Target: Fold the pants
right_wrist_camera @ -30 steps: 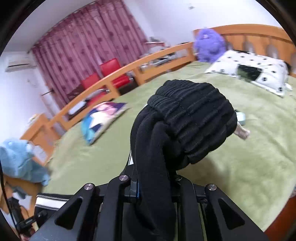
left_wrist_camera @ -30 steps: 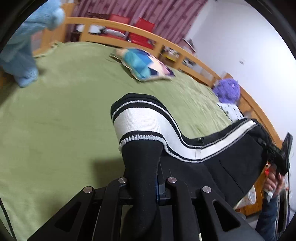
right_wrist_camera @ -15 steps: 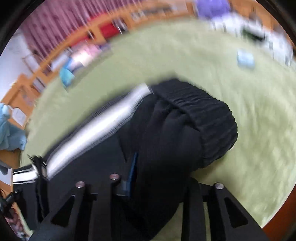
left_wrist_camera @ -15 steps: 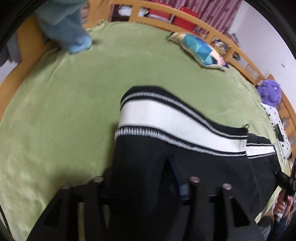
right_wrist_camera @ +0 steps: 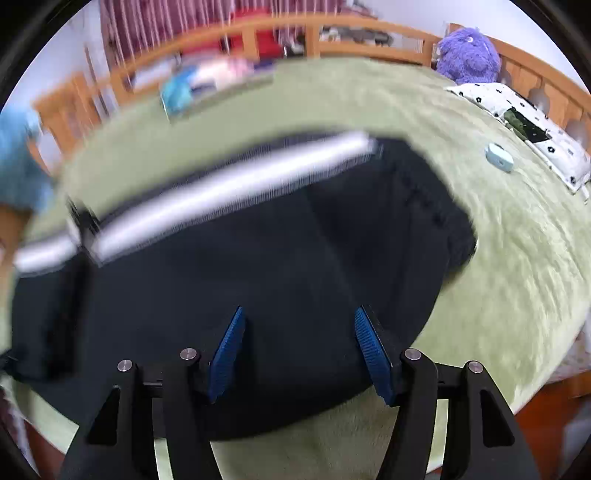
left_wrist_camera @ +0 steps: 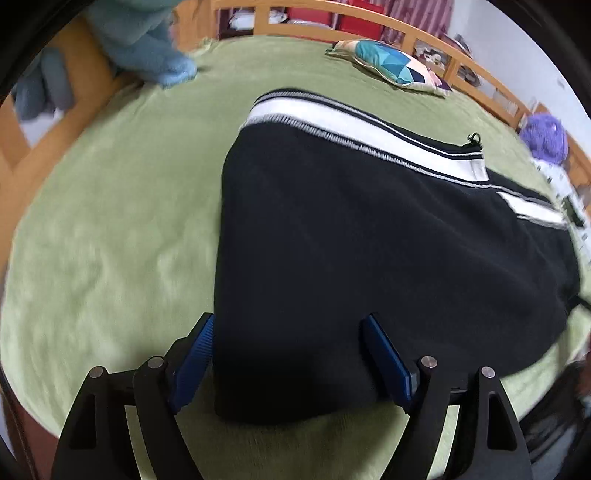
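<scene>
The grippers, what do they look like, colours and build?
Both match. The left gripper and the right gripper have matte black angular frames with triangular cut-outs, silver round pivot bolts, and two fingers faced with ribbed blue pads. No cables, markings or sleeves show.

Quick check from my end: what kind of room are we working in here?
Most likely a bedroom. The black pants lie on a bed with a green cover, ringed by a wooden rail. A patterned pillow and a purple plush toy sit on it, with curtains behind.
</scene>
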`<state>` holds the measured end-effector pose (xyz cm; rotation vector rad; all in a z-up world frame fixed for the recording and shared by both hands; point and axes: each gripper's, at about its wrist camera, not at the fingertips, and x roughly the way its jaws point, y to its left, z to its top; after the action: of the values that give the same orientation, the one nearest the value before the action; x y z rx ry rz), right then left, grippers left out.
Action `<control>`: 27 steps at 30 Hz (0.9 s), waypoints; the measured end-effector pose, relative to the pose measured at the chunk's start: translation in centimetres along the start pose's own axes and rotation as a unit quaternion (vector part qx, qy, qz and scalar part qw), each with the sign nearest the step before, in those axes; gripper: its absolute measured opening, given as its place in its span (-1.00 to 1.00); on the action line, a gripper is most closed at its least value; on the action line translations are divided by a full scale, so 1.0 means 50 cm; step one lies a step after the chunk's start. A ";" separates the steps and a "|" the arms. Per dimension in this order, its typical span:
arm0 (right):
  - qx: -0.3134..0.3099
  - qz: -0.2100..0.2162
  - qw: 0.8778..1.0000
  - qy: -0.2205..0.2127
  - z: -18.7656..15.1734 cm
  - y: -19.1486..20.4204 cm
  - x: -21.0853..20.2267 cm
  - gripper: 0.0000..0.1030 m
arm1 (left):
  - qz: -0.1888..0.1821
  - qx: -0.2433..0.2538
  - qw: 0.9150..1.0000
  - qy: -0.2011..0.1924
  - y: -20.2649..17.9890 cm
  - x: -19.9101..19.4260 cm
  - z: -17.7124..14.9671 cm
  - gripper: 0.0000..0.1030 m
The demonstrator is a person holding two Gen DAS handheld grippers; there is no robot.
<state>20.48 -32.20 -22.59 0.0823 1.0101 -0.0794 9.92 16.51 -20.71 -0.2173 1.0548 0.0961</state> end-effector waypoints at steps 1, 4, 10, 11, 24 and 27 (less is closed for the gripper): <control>-0.006 -0.001 1.000 0.029 -0.015 0.010 0.019 0.07 | -0.007 -0.007 1.000 0.003 0.008 -0.005 -0.001 0.54; -0.012 0.017 1.000 0.023 -0.031 0.045 -0.020 -0.17 | -0.005 -0.016 1.000 -0.008 0.020 -0.036 -0.003 0.54; -0.044 0.141 0.987 -0.057 -0.011 0.175 -0.135 0.22 | -0.025 -0.028 0.999 -0.016 0.026 -0.063 -0.007 0.54; -0.046 0.159 0.985 -0.053 -0.011 0.202 -0.134 0.22 | -0.032 -0.030 0.999 -0.019 0.029 -0.070 -0.009 0.54; 0.018 0.341 0.939 0.052 -0.037 0.310 -0.077 -0.64 | -0.050 -0.060 0.996 -0.044 0.089 -0.110 -0.036 0.54; 0.016 0.335 0.941 0.046 -0.054 0.295 -0.092 -0.62 | -0.061 -0.075 0.994 -0.041 0.101 -0.103 -0.043 0.54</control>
<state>17.31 -17.14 -19.66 0.4598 1.0279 0.5361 4.64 21.09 -17.93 -0.4099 0.9513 0.0721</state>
